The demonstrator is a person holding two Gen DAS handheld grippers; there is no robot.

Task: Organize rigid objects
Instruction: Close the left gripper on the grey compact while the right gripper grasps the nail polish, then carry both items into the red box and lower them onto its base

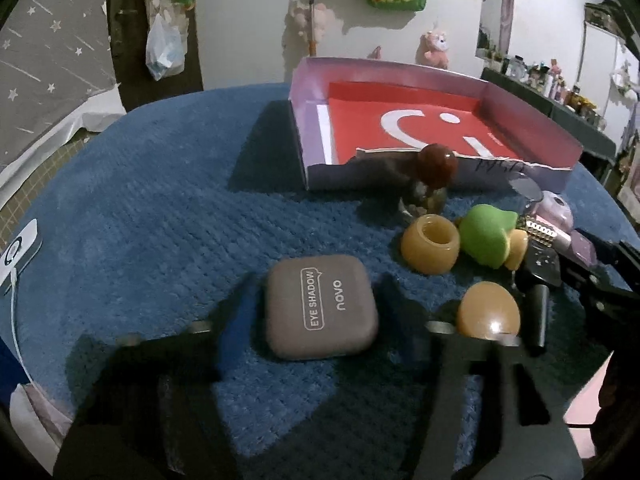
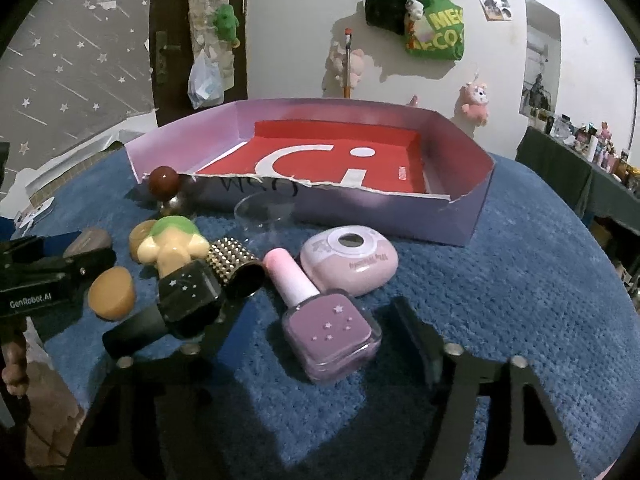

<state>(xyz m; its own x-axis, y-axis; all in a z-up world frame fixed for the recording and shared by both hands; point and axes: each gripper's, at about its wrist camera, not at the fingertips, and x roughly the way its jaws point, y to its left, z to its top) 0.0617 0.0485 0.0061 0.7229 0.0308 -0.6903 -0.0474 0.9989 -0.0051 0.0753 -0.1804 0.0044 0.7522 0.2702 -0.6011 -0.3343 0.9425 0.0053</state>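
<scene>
The left hand-held gripper [image 1: 320, 312] straddles a grey eye shadow case [image 1: 320, 306] lying flat on the blue surface [image 1: 160, 200]; its fingers sit just beside the case's edges, but whether they press it I cannot tell. Just right of it lie an amber dome [image 1: 489, 310] and an amber ring [image 1: 430, 244]. The right hand-held gripper [image 2: 316, 332] flanks a lilac nail polish bottle [image 2: 330, 330], with a gap visible on the right side. A black bottle [image 2: 176, 308] crowds its left finger. Beyond stands the torn box [image 2: 468, 216], holding nothing. Both point downward, tilted.
</scene>
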